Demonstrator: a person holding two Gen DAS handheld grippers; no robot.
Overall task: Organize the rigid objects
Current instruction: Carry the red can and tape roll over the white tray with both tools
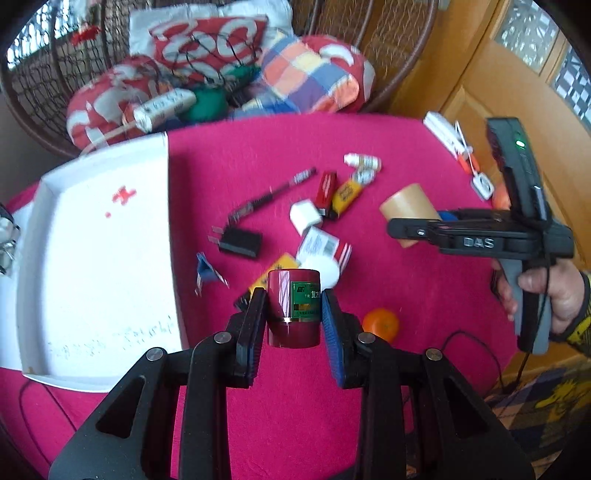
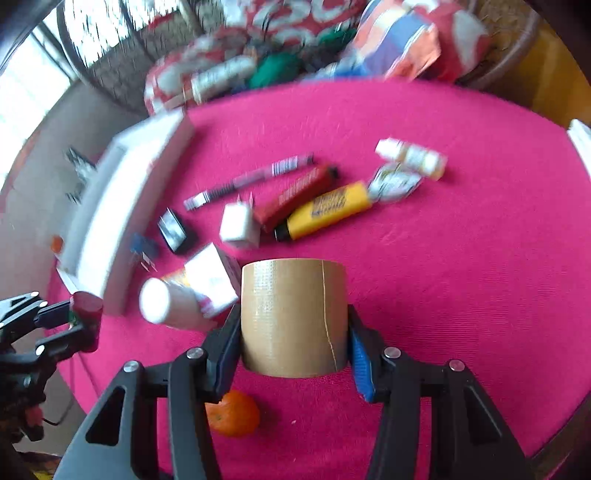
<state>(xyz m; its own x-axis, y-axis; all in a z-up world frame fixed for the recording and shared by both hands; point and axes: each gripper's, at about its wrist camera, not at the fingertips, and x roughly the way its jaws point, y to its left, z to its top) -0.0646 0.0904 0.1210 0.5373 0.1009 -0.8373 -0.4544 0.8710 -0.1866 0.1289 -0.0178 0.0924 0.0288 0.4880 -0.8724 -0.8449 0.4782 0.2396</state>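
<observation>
Left tongs pinching a dark red cylindrical jar with a green label, pads pressing on either side, jar upright and lifted over the pink-covered bench. Right tongs clamping a brown tape roll between blue-padded fingers, roll standing on its side wall, likewise raised above the bench.

Lying to the left on the bench: a shallow white tray with a small red mark on its floor. Scattered across the middle of the cloth: a striped pen, a red lighter just beside a yellow lighter, a white cube-shaped plug, a black charger block, a small blue clip, a white-and-red carton leaning on a white-capped bottle, and two small white vials toward the far side. Sitting near both tongs, on the cloth: an orange.

Seen from the left wrist camera: the right-hand tool, black and marked DAS, held by a hand at the right edge, the tape roll in its grip. Behind the bench, a wicker chair piled with red, white and patchwork cushions. Both views blurring somewhat.
</observation>
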